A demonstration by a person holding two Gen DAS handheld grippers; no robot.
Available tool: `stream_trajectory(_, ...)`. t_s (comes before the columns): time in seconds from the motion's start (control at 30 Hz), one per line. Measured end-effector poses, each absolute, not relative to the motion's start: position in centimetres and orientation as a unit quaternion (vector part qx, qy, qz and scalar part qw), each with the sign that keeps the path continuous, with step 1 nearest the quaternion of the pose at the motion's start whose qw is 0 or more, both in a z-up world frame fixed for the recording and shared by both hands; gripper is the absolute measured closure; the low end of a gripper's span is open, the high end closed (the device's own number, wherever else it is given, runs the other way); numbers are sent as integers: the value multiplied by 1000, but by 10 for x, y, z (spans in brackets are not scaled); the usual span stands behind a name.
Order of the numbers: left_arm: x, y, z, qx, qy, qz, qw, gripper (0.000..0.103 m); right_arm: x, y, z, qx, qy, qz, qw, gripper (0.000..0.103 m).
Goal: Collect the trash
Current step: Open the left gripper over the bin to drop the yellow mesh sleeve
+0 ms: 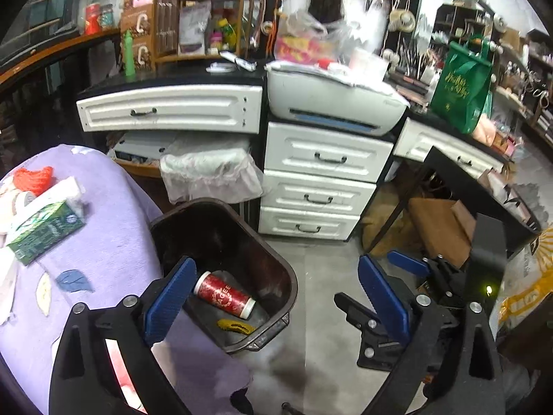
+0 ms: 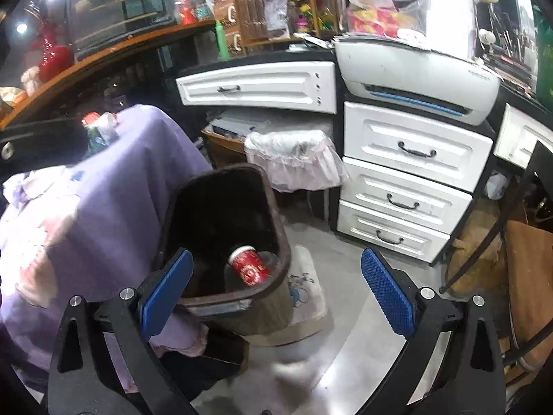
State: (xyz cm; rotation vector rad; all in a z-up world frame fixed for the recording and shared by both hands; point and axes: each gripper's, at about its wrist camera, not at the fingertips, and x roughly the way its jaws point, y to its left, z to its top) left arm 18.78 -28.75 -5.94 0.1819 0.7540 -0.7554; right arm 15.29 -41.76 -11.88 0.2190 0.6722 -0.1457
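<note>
While both the left gripper (image 1: 276,297) and right gripper (image 2: 276,297) are held wide apart and empty, a red cup (image 1: 224,294) is seen lying inside the dark bin (image 1: 276,269), beside a yellow scrap (image 1: 235,326).

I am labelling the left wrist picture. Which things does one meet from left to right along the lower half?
Green tissue box → dark bin holding the red cup → white drawers → brown cardboard box.
</note>
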Motion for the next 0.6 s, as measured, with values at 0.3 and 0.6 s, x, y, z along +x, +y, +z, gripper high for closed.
stream_trajectory(0.3,173,-215,-32,57,311,-332,889,6,158,-394,-86,106,308,-32,945,7)
stream_trajectory(0.6,173,-138,-36,60,310,-254,914,6,163,-340,-46,62,275,37,959,7)
